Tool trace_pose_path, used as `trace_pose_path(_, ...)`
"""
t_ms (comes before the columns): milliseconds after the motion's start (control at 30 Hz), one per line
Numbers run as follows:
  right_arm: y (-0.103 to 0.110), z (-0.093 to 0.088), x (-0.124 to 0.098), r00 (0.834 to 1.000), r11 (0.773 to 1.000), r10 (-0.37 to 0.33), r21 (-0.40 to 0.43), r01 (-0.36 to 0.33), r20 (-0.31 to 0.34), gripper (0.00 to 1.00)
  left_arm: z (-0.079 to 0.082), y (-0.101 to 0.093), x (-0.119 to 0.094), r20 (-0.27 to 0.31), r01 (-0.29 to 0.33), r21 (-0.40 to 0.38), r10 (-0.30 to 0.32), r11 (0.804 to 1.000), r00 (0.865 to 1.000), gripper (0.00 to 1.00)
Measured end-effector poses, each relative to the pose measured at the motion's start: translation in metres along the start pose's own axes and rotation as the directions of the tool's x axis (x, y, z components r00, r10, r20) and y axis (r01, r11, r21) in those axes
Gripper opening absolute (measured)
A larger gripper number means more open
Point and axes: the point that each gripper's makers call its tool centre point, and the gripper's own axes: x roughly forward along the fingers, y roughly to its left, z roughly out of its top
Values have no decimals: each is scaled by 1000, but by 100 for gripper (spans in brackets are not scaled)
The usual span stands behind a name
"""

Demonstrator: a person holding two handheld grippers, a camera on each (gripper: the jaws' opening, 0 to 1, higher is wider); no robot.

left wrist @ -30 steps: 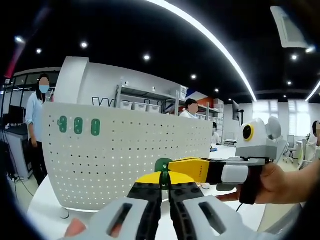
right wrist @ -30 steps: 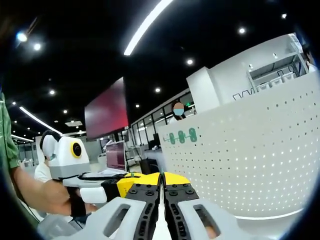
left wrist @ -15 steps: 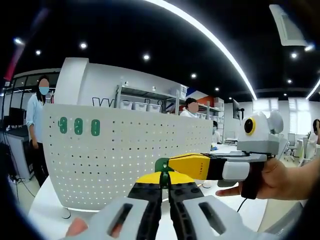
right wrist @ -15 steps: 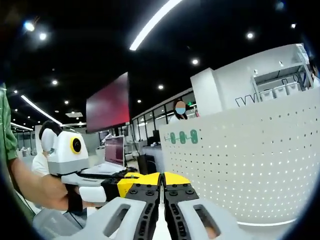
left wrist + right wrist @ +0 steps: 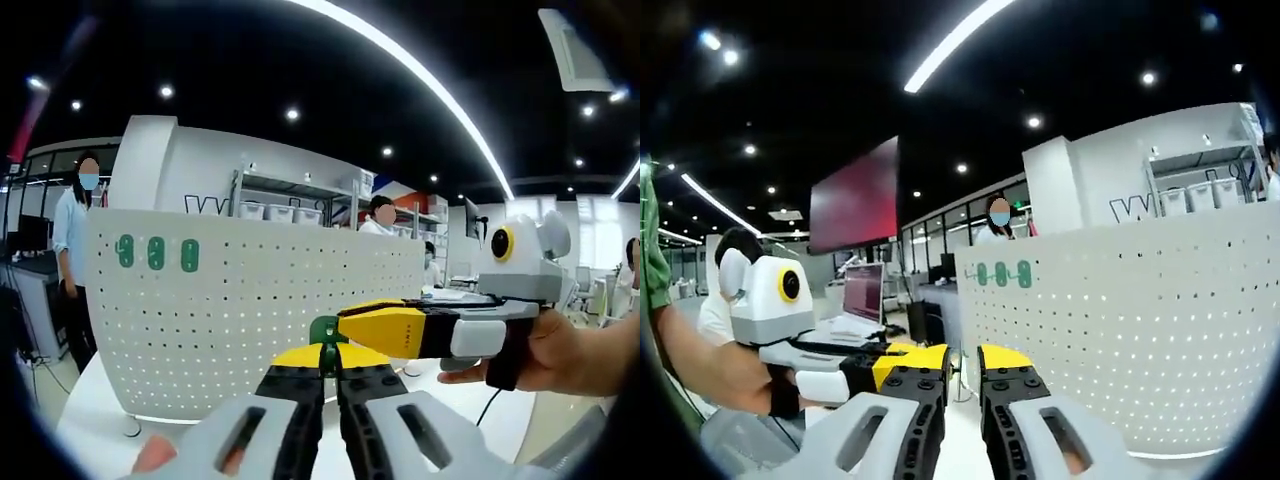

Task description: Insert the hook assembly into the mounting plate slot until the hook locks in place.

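Left gripper view: the left gripper (image 5: 330, 372) pinches a small green plastic hook (image 5: 326, 330) before the white perforated mounting plate (image 5: 250, 310), which stands upright on the white tabletop (image 5: 90, 420). The right gripper (image 5: 962, 368), jaws slightly parted and holding nothing, reaches in beside the hook.

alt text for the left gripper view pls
The left gripper, jaws shut on a small green hook, faces a white pegboard bearing three green hooks. The right gripper, held in a hand, reaches in from the right.
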Motion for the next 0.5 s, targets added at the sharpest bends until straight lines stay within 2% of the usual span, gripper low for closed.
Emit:
trace_pose_path(233,-8,-1,-9,998,999,-23,-32,21,-67,25,-2,1,0,-12,-3,10,3,1000,1000,3)
trace_pose_path(500,-23,-9,-30,988,998,-49,-35,45,-146,39,-4,-1,2,-30,-4,13,4,1000,1000,3)
